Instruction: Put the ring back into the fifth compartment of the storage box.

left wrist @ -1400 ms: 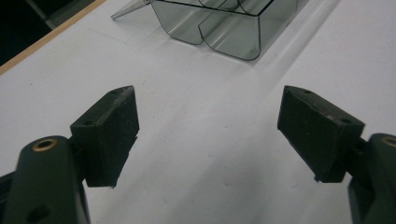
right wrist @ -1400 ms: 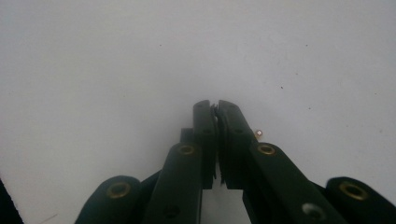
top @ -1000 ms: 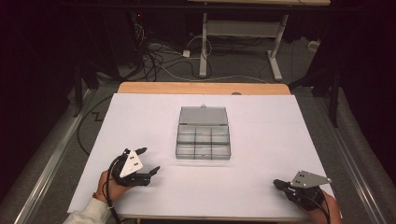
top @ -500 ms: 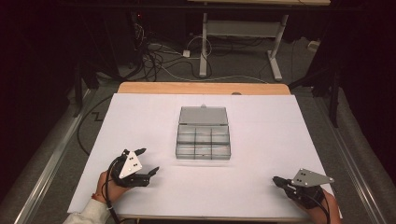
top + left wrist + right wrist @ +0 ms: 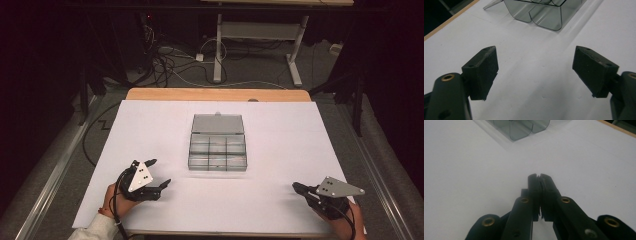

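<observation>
A clear plastic compartment box (image 5: 218, 148) lies open in the middle of the white table sheet (image 5: 280, 135), its lid folded back toward the far side. The same box (image 5: 541, 12) appears ahead in the left gripper view, and a corner of the box (image 5: 521, 128) in the right gripper view. My left gripper (image 5: 159, 173) rests near the front left, jaws wide open with nothing between them, seen from its own camera as the left gripper (image 5: 535, 67). My right gripper (image 5: 296, 187) sits at the front right, shut and empty, its tips pressed together in the view of the right gripper (image 5: 539, 176).
A wooden table edge (image 5: 215, 94) runs along the far side of the sheet. Beyond it the floor holds tangled cables (image 5: 170, 55) and the white legs of another table (image 5: 255, 45). Metal rails (image 5: 55, 170) flank both sides.
The right gripper has shifted slightly to the left along the front edge. The left gripper has stayed put.
</observation>
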The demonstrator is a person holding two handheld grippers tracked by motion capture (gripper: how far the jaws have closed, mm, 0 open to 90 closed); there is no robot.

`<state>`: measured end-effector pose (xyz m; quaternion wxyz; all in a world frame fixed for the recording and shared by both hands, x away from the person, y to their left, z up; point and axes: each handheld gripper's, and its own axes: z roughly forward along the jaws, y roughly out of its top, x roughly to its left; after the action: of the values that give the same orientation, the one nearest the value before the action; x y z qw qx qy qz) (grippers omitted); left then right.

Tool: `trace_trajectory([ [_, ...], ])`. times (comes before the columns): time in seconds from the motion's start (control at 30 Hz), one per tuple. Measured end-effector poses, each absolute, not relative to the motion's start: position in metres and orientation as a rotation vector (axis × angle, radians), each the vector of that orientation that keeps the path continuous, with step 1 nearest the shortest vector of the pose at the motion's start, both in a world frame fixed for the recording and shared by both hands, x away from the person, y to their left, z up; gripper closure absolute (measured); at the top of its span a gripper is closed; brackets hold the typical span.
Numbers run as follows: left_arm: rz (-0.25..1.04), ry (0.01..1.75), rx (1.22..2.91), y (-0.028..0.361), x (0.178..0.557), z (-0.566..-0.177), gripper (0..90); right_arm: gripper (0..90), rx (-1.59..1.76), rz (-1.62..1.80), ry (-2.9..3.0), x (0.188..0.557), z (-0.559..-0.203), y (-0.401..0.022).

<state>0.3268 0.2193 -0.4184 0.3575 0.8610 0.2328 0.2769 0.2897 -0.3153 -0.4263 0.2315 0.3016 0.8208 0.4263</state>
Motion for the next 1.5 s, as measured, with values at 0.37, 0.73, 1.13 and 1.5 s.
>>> trace_trajectory([
  [0.37, 0.717, 0.602, 2.221, 0.220, 0.326, -0.418, 20.4, 88.3, 0.810, 1.211, 2.220, 0.299, -0.417, -0.311],
  [0.73, 0.724, 0.597, 2.225, 0.219, 0.324, -0.417, 20.7, 88.3, 0.776, 1.239, 2.202, 0.309, -0.409, -0.301],
  [1.13, 0.727, 0.596, 2.224, 0.220, 0.324, -0.416, 20.6, 88.3, 0.713, 1.254, 2.198, 0.324, -0.397, -0.280],
  [1.5, 0.725, 0.597, 2.226, 0.220, 0.324, -0.417, 20.7, 88.3, 0.658, 1.271, 2.216, 0.339, -0.392, -0.256],
])
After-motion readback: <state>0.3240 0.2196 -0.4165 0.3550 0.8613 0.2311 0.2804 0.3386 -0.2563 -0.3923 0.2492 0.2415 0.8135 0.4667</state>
